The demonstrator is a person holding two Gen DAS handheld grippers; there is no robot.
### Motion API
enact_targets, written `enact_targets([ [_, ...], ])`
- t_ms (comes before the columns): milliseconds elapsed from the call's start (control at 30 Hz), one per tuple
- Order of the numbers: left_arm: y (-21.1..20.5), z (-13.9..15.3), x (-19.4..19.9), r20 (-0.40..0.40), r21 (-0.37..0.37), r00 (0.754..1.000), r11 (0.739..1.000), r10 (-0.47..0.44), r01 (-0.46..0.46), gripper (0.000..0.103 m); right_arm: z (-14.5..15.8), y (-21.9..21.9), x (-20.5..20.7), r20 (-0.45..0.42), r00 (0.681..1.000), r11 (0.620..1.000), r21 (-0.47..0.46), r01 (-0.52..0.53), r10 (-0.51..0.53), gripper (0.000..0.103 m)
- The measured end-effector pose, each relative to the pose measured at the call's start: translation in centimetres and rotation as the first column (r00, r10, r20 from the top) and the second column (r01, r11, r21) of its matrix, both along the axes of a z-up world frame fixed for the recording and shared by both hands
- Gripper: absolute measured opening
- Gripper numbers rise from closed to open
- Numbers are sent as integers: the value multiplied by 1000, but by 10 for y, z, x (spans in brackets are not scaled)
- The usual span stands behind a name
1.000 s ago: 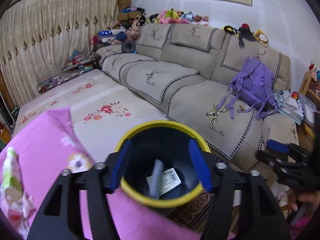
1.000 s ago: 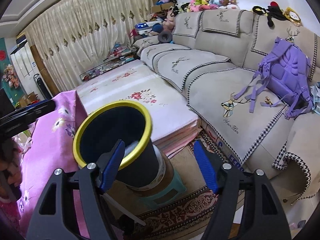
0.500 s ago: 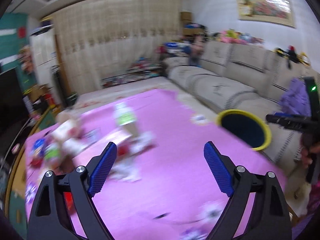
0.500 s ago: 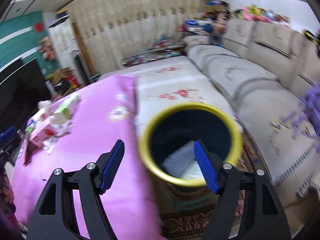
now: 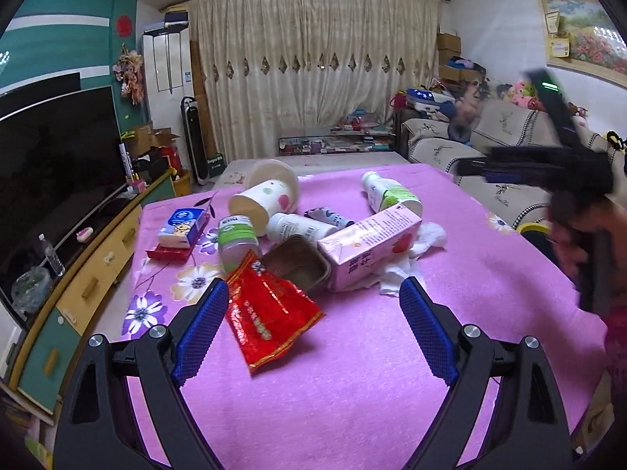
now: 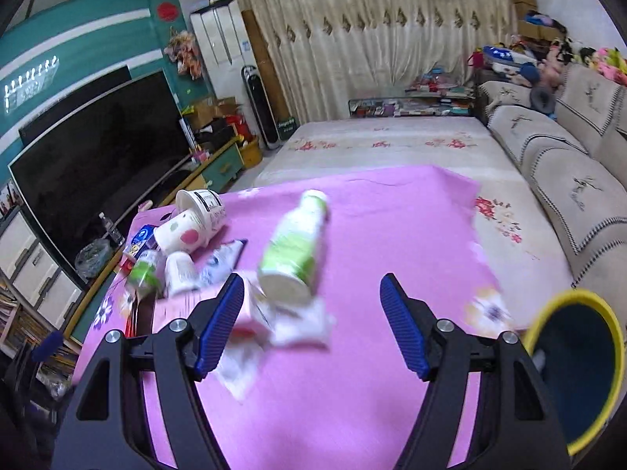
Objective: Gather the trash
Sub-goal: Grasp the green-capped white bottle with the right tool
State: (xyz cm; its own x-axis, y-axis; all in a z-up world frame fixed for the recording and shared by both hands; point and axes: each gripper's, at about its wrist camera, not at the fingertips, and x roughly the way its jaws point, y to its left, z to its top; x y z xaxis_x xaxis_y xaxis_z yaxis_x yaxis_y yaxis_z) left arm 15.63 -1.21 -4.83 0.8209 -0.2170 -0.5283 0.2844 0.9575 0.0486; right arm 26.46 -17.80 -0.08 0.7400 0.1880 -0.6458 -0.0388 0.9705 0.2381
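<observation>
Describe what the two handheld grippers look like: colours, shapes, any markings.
The left gripper and the right gripper match: two black, angular fingers with triangular cut-outs and silver round bolts, each tipped by a ribbed blue pad. Seen from the left wrist camera, the right unit's black body carries a small green light.

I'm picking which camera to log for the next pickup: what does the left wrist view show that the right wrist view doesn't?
Only the left wrist view shows the red snack wrapper and the metal tin clearly, plus the blurred right gripper from outside. Only the right wrist view shows inside the yellow-rimmed trash bin. Both show the pink tablecloth, polka-dot paper cup, green-labelled bottle, pink carton and crumpled tissue. Both grippers are open, the left gripper empty.
</observation>
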Motion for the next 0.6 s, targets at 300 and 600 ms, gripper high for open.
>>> enact_targets([
  [300,-5,4,0,-6,-26,999,999,-33,32,87,-36,42,74,-122,992,999,-30,30,-33,68],
  [600,-10,-5,3,-27,-39,998,998,-54,53,87,-67,42,105,-214,974,997,-41,64,-71,59],
])
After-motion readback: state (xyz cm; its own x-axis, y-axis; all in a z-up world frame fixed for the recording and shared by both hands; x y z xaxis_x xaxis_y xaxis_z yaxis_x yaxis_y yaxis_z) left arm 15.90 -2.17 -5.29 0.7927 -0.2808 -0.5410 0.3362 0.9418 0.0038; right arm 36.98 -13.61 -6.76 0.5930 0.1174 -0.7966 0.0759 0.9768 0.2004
